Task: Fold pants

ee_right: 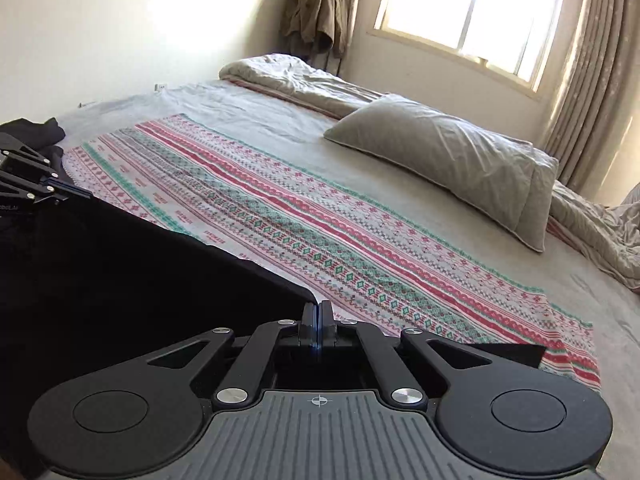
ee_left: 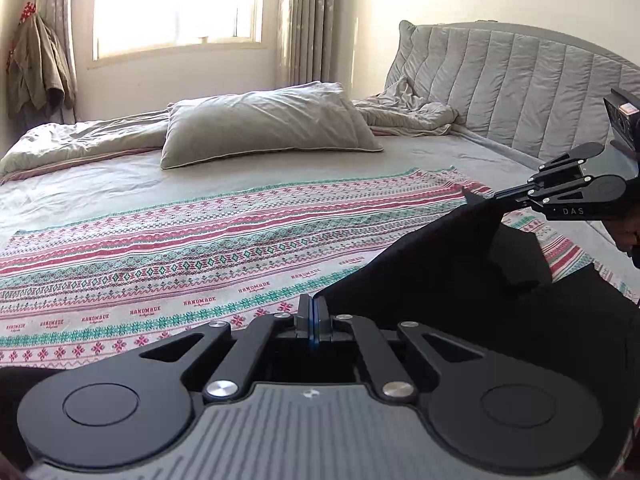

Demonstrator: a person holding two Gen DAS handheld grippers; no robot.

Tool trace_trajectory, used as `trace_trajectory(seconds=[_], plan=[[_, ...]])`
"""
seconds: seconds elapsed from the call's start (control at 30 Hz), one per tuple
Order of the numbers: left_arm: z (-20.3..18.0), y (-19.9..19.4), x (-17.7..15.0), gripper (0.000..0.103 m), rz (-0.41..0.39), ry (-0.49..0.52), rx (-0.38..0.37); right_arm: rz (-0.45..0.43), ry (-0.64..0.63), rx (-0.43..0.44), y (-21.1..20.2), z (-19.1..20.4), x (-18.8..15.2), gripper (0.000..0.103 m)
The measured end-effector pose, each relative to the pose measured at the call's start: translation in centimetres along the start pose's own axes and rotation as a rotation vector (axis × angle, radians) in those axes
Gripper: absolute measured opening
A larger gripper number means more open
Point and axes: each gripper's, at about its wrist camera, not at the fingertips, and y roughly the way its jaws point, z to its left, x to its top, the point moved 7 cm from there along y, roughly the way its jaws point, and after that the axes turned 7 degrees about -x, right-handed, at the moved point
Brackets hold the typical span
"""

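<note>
The black pants [ee_left: 460, 280] hang stretched between my two grippers above the patterned blanket [ee_left: 200, 240] on the bed. My left gripper [ee_left: 313, 304] is shut on one corner of the pants' top edge. My right gripper [ee_left: 480, 197] shows at the right of the left wrist view, shut on the other corner. In the right wrist view the right gripper [ee_right: 317, 310] is shut on the pants [ee_right: 120, 272], and the left gripper [ee_right: 76, 194] holds the far corner at the left. The taut edge runs straight between them.
A grey pillow [ee_left: 264, 124] and a rumpled duvet [ee_left: 80, 140] lie at the far side of the bed. A padded headboard [ee_left: 520, 88] stands at the right. Another dark garment [ee_right: 36, 132] lies at the bed's left edge. A window [ee_left: 176, 4] and curtains are behind.
</note>
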Motion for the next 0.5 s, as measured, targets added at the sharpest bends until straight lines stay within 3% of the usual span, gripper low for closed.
trace_trajectory(seconds=[0.17, 0.5], plan=[[-3.0, -3.9, -3.3, 0.014, -0.036, -0.018, -0.006, -0.026, -0.020, -0.044, -4.8, 2.7, -3.2, 0.000], [-6.9, -6.2, -10.3, 0.014, 0.045, 0.011, -0.065, 0.026, 0.072, -0.051, -9.5, 6.1, -10.3, 0.000]])
